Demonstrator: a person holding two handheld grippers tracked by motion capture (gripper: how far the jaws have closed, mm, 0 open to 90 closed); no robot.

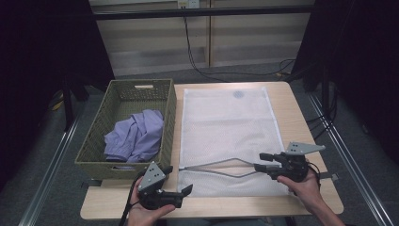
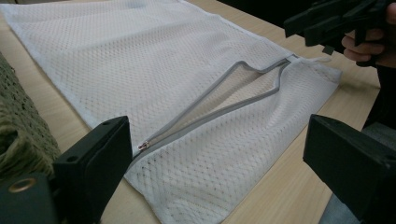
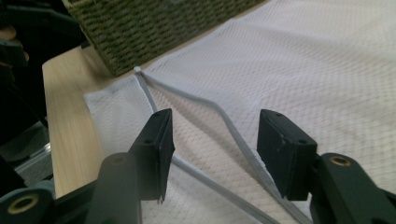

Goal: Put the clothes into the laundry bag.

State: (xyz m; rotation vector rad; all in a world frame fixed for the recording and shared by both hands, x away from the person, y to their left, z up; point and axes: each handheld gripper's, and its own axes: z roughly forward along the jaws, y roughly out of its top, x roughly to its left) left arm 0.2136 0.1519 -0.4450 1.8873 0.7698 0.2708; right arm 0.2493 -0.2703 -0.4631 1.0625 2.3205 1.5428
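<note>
Bag: white mesh zip-up laundry bag (image 1: 226,136) lies flat on your bench (image 1: 301,117), zip gaping.
Right fingers (image 3: 212,144): released, straddling the grey zip edge (image 3: 233,135), which runs toward 10 o'clock.
Left fingers (image 2: 219,158): released, farther off.

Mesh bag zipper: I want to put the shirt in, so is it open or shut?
Open. The zipper's two grey edges bow apart across the mesh bag, leaving a gap; the slider sits at the basket-side end.

**Handheld rig: appearance**

Two black grippers, left (image 1: 187,190) and right (image 1: 262,161), each topped by a grey three-cornered plate. Thick, blocky, matte jaws with small screw holes; brass-coloured rivets at the pivots. Black cable trailing from left unit. Forearms bare, unsleeved.
</note>
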